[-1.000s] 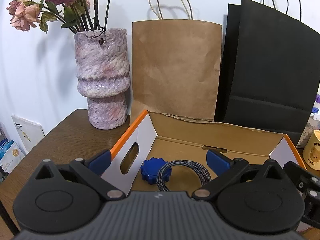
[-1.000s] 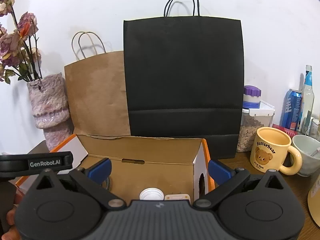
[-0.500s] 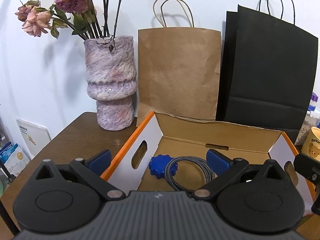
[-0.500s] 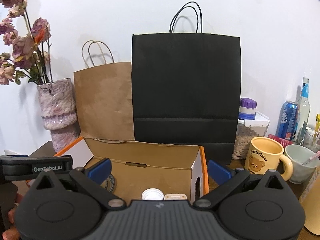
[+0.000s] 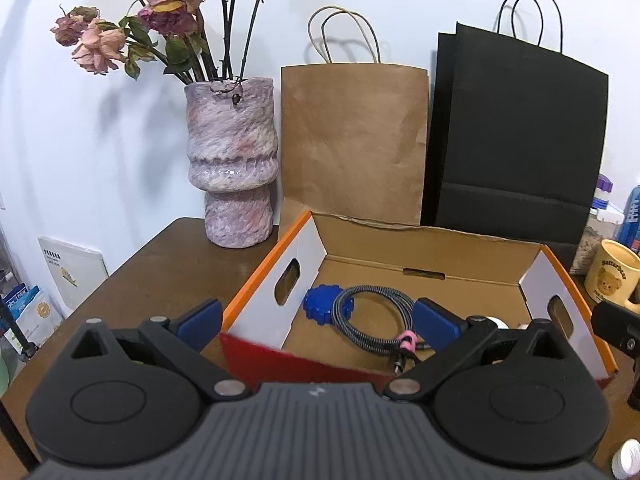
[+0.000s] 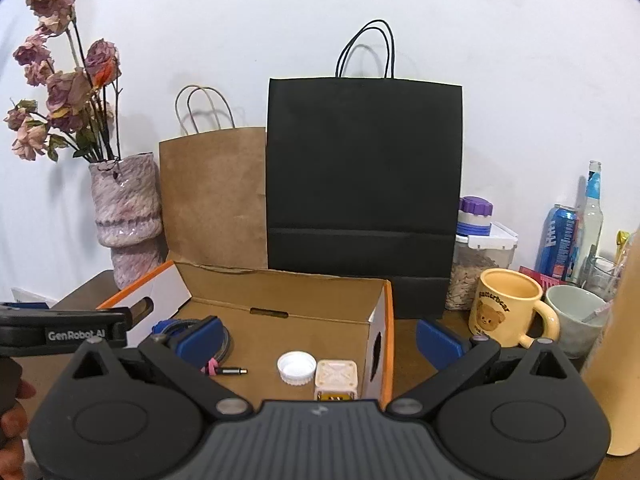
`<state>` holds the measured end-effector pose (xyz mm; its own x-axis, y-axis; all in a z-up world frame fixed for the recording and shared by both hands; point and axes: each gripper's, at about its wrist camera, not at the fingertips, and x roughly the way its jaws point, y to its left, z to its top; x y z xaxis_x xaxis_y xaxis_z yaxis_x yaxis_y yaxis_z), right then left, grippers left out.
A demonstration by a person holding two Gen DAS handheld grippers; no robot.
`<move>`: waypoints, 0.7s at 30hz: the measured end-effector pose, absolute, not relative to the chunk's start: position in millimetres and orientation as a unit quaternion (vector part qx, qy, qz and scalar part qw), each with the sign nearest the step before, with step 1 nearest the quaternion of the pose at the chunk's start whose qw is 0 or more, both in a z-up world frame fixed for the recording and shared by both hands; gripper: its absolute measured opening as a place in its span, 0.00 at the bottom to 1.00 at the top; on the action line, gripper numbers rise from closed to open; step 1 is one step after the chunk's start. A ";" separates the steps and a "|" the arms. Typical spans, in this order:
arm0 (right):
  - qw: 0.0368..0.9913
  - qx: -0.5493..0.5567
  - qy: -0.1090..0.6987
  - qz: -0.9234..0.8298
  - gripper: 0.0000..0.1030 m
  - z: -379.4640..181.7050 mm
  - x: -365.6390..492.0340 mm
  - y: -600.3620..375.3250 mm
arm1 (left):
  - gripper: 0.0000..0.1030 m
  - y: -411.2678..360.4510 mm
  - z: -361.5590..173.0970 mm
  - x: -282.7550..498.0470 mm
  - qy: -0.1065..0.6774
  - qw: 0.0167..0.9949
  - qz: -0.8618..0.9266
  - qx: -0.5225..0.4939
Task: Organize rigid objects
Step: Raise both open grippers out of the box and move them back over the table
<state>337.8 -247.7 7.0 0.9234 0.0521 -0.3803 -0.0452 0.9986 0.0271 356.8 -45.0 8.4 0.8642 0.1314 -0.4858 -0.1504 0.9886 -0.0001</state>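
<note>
Left wrist view: left gripper spread wide and empty, held above the near-left corner of the box. Box open on the counter, long axis running left to right, near wall red, end walls white with orange rims and oval handle holes. Inside, toward the left end, a blue gear lying flat, touching a coiled braided cable. Cable bound by a pink tie, plug ends pointing toward the near wall. Vase of dried roses at the counter's far-left corner; brown bag and black bag upright behind the box against the wall. Yellow mug beyond the box's right end.

Right wrist view: right gripper likewise spread wide, holding nothing, straddling the box's right end wall. On the box floor near that wall, a white cap open side up, just beside a cream cube. Further left, the cable's plug lying flat, pointing right. Mug on the counter right of the box, handle to the right, beside a pale cup. Left gripper body visible at the left edge.
</note>
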 end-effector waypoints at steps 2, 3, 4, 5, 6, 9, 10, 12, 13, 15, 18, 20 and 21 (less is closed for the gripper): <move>0.981 0.008 0.194 0.024 1.00 6.9 331.7 -249.8 | 1.00 -44.8 9.2 349.2 0.249 0.966 0.071 -0.019; 0.981 0.008 0.194 0.023 1.00 6.7 327.8 -250.9 | 1.00 -45.0 9.7 345.1 0.249 0.966 0.071 -0.019; 0.981 0.007 0.195 0.022 1.00 6.6 325.1 -251.7 | 1.00 -45.1 10.2 340.9 0.248 0.966 0.070 -0.018; 0.980 0.006 0.196 0.022 1.00 6.2 321.8 -252.5 | 1.00 -45.0 10.4 337.5 0.247 0.966 0.068 -0.018; 0.980 0.004 0.197 0.022 1.00 5.7 318.7 -253.3 | 1.00 -45.2 10.7 333.5 0.247 0.967 0.067 -0.018; 0.979 0.000 0.201 0.021 1.00 3.6 308.1 -254.7 | 1.00 -45.7 10.8 322.1 0.247 0.967 0.065 -0.016; 0.979 -0.001 0.201 0.020 1.00 3.2 304.7 -255.5 | 1.00 -45.9 10.6 318.6 0.248 0.967 0.063 -0.016; 0.979 -0.003 0.204 0.019 1.00 2.0 297.8 -256.6 | 1.00 -46.4 9.9 310.4 0.248 0.967 0.062 -0.014; 0.979 -0.005 0.205 0.018 1.00 1.3 294.0 -257.2 | 1.00 -46.4 9.8 307.1 0.247 0.967 0.061 -0.014; 0.978 -0.008 0.207 0.017 1.00 0.4 287.2 -258.2 | 1.00 -46.1 9.4 299.1 0.248 0.967 0.060 -0.013; 0.977 -0.012 0.210 0.015 1.00 -1.5 276.5 -260.5 | 1.00 -45.4 8.5 287.4 0.249 0.967 0.054 -0.011; 0.977 -0.014 0.213 0.015 1.00 -4.0 269.1 -262.6 | 1.00 -45.3 8.0 279.8 0.251 0.967 0.050 -0.008; 0.976 -0.014 0.215 0.015 1.00 -5.7 265.0 -263.9 | 1.00 -44.9 8.0 275.6 0.251 0.967 0.048 -0.008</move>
<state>265.0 -263.9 -5.7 0.9074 0.0226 -0.4196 -0.0346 0.9992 -0.0211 275.6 -44.9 8.0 0.8693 0.0890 -0.4862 -0.0965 0.9953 0.0095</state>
